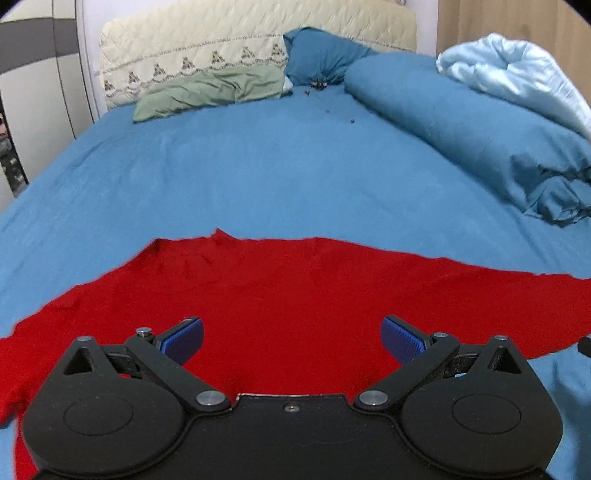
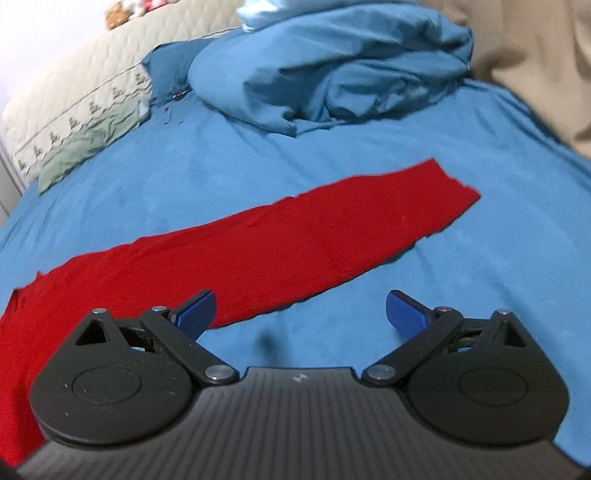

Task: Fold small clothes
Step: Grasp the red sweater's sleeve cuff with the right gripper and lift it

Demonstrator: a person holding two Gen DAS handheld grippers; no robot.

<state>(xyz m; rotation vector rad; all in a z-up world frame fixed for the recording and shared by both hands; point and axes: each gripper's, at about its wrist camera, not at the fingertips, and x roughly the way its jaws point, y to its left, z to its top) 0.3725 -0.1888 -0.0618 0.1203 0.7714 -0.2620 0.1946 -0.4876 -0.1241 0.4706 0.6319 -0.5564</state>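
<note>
A red garment [image 1: 288, 291] lies spread flat on the blue bed sheet [image 1: 258, 173]. My left gripper [image 1: 291, 341] is open and empty, held just above the garment's near middle. In the right wrist view the red garment [image 2: 280, 240] shows a long sleeve stretching up and to the right, ending at a cuff [image 2: 447, 192]. My right gripper [image 2: 300, 314] is open and empty, above the sheet beside the sleeve's near edge; its left finger [image 2: 195, 308] overlaps the red cloth.
A bunched blue duvet [image 1: 461, 122] with a pale blue blanket [image 1: 509, 70] lies at the far right. A green pillow [image 1: 210, 92] and blue pillow [image 1: 321, 55] rest against the cream headboard [image 1: 240, 33]. Beige fabric [image 2: 535, 62] is at the right.
</note>
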